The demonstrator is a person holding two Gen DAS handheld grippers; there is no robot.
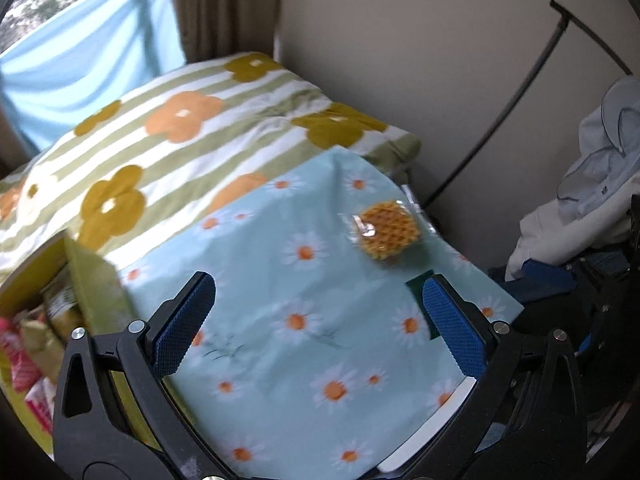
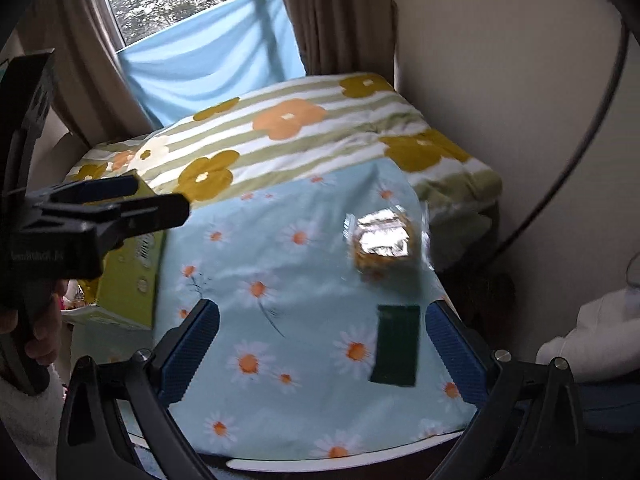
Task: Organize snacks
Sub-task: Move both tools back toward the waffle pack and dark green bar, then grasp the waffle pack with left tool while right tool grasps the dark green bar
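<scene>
A wrapped round waffle snack [image 1: 387, 236] lies on the daisy-print cloth [image 1: 280, 340] near the table's far right; in the right wrist view its wrapper [image 2: 382, 240] glares. A dark green flat packet [image 2: 396, 344] lies just in front of it, mostly hidden behind a finger in the left wrist view [image 1: 418, 284]. A yellow-green box [image 1: 48, 300] at the left holds several snack packs; it also shows in the right wrist view [image 2: 132, 280]. My left gripper [image 1: 318, 292] is open and empty above the cloth. My right gripper [image 2: 322, 320] is open and empty, the green packet between its fingers' reach.
A bed with a flowered striped quilt [image 1: 192, 128] lies behind the table. A wall and a thin black pole [image 1: 500, 116] are at the right. Pale clothes [image 1: 592, 184] are piled on a chair at the right. The left gripper body [image 2: 80, 220] shows at the right view's left edge.
</scene>
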